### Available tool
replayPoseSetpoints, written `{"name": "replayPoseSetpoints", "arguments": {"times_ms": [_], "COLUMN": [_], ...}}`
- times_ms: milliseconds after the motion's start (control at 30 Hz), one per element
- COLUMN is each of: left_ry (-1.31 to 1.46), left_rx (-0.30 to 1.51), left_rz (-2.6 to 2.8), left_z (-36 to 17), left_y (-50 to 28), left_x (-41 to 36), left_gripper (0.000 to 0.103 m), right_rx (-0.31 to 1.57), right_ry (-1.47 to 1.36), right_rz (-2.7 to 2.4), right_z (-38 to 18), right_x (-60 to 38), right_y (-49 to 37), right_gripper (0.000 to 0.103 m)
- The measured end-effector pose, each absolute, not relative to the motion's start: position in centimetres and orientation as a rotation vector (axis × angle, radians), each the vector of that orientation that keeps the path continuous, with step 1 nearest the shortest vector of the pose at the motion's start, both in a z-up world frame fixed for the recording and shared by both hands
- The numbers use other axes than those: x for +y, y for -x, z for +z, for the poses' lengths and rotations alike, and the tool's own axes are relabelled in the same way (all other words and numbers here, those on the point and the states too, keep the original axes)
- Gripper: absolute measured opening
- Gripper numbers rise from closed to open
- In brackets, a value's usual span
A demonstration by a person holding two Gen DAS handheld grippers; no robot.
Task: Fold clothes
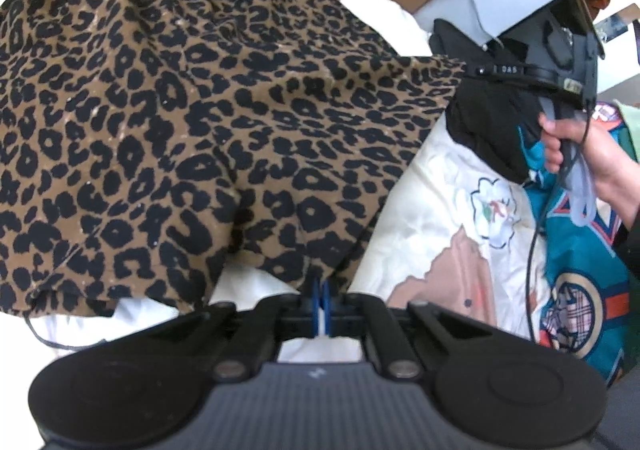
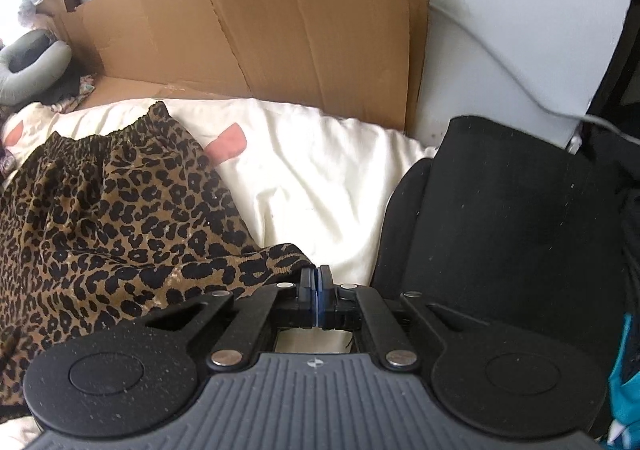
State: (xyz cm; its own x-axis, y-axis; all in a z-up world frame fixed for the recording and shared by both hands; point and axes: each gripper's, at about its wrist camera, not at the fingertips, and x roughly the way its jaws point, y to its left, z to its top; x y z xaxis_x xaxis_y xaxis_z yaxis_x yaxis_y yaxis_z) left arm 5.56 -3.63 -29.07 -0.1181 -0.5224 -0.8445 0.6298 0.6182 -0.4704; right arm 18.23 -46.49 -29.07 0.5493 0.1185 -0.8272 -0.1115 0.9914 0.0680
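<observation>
Leopard-print shorts [image 1: 192, 113] lie spread over a white bed, elastic waistband at the far side. My left gripper [image 1: 322, 296] is shut on the hem of the near leg. In the right wrist view the shorts [image 2: 112, 226] fill the left side, and my right gripper [image 2: 317, 282] is shut on a corner of their hem. The right gripper [image 1: 468, 70] also shows in the left wrist view at the right corner of the shorts, with a person's hand [image 1: 572, 141] on its handle.
White bedding [image 2: 316, 177] with a pink patch lies under the shorts. A cardboard sheet [image 2: 280, 33] stands behind the bed. A black cushion [image 2: 508, 209] is at the right. A teal printed cloth [image 1: 576, 282] and a cream printed cloth [image 1: 452, 205] lie at the right.
</observation>
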Motion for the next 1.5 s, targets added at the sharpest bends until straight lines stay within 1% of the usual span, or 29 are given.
{"name": "replayPoseSetpoints", "arguments": {"times_ms": [167, 300, 467, 567, 600, 733, 767, 800, 867, 1100, 1333, 1500], "left_ry": [-0.067, -0.083, -0.11, -0.106, -0.103, -0.092, -0.09, -0.088, -0.083, -0.081, -0.044, -0.043], "left_rx": [1.336, 1.326, 1.343, 1.351, 1.354, 1.353, 1.353, 1.353, 1.344, 1.336, 1.334, 1.334], "left_rz": [-0.942, -0.902, -0.887, -0.89, -0.89, -0.893, -0.896, -0.899, -0.91, -0.967, -1.027, -1.038], "left_z": [-27.8, -28.1, -29.3, -29.6, -29.7, -29.7, -29.7, -29.6, -29.5, -29.2, -29.2, -29.5], "left_y": [-6.8, -7.5, -7.8, -7.7, -7.7, -7.7, -7.7, -7.6, -7.5, -6.3, -5.2, -5.2], "left_x": [-2.4, -2.1, -2.8, -3.0, -2.9, -2.6, -2.6, -2.6, -2.2, -2.1, -2.2, -2.0], "left_gripper": [0.002, 0.002, 0.002, 0.002, 0.002, 0.002, 0.002, 0.002, 0.002, 0.002, 0.002, 0.002], "right_rx": [1.003, 1.038, 1.087, 1.112, 1.117, 1.113, 1.103, 1.095, 1.078, 1.087, 1.048, 1.027], "right_ry": [0.013, 0.005, -0.088, -0.155, -0.174, -0.24, -0.276, -0.268, -0.251, -0.036, 0.007, 0.065], "right_rz": [0.123, 0.111, 0.078, 0.078, 0.084, 0.093, 0.104, 0.105, 0.106, 0.11, 0.073, 0.049], "right_z": [-29.4, -30.8, -33.4, -34.7, -35.1, -36.1, -36.1, -35.9, -35.5, -32.5, -29.7, -28.8], "right_x": [-46.3, -46.1, -46.4, -46.6, -46.7, -46.8, -47.1, -47.1, -47.1, -46.4, -46.8, -46.5], "right_y": [-18.3, -18.3, -18.3, -18.2, -18.1, -17.8, -17.7, -17.6, -17.5, -16.9, -17.2, -17.8], "right_gripper": [0.0, 0.0, 0.0, 0.002, 0.006, 0.006, 0.004, 0.0, 0.0, 0.0, 0.0, 0.0]}}
